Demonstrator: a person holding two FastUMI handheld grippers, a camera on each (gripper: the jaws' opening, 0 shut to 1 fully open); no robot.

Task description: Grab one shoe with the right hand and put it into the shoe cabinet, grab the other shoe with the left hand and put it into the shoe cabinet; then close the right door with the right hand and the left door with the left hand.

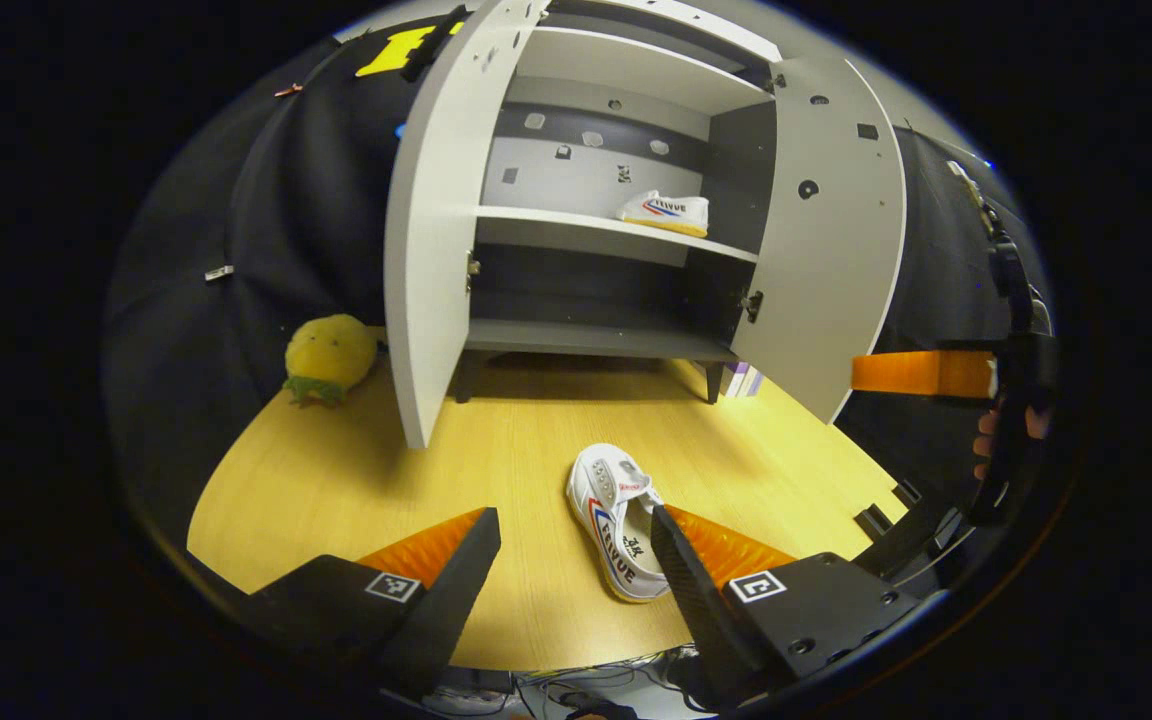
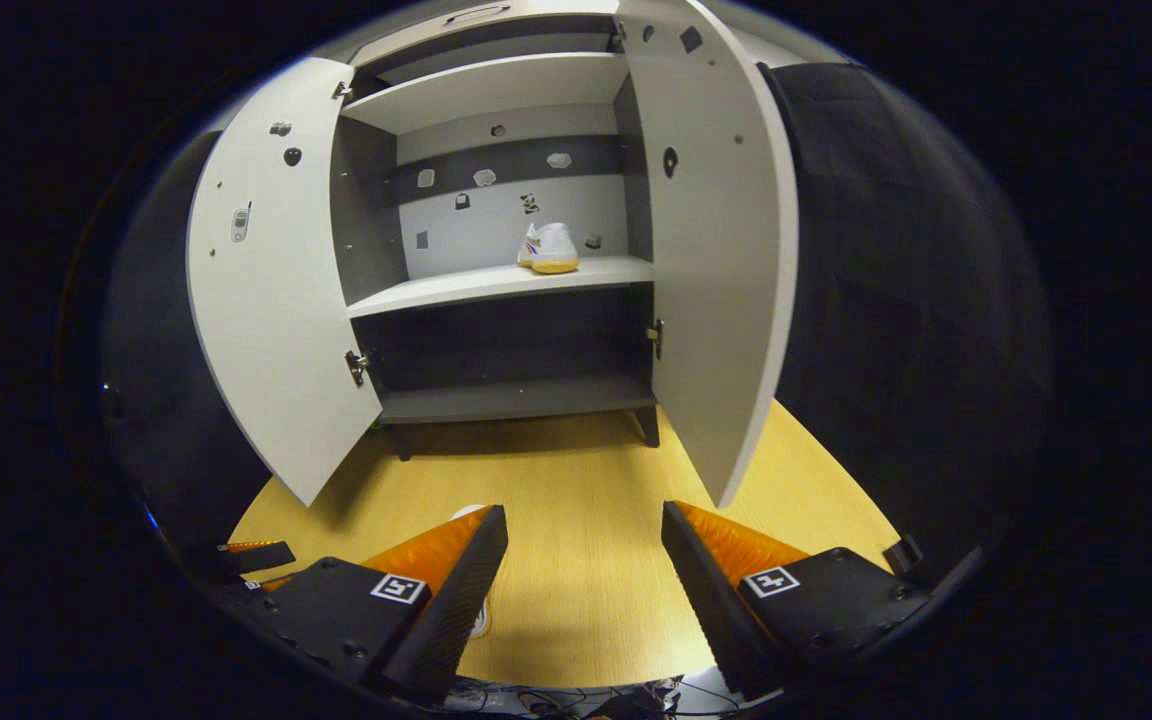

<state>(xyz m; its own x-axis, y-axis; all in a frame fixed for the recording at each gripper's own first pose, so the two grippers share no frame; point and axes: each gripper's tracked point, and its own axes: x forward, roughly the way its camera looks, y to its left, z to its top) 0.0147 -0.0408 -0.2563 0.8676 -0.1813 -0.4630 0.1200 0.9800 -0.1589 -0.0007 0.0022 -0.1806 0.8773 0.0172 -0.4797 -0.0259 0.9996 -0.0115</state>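
Left gripper (image 1: 576, 560), fingers spread wide and holding nothing, poised over the near part of the wooden floor (image 1: 496, 450). The second shoe (image 1: 619, 520), a white canvas sneaker, lies on the floor just beside the gripper's right finger, toe pointing away toward the shoe cabinet (image 1: 626, 200); whether finger and shoe touch cannot be told. The first shoe (image 1: 666, 212) sits on the right part of the middle shelf. Both doors stand open. Right gripper (image 2: 584, 560), likewise wide open and empty, faces the cabinet; it also appears at the right edge of the left gripper view, held by a hand. The sneaker is judged light, with a soft upper and firmer rubber sole; a grasp across the collar or heel sidewalls should hold best, the canvas yielding under pressure. A yellow plush toy (image 1: 328, 355) rests far left.
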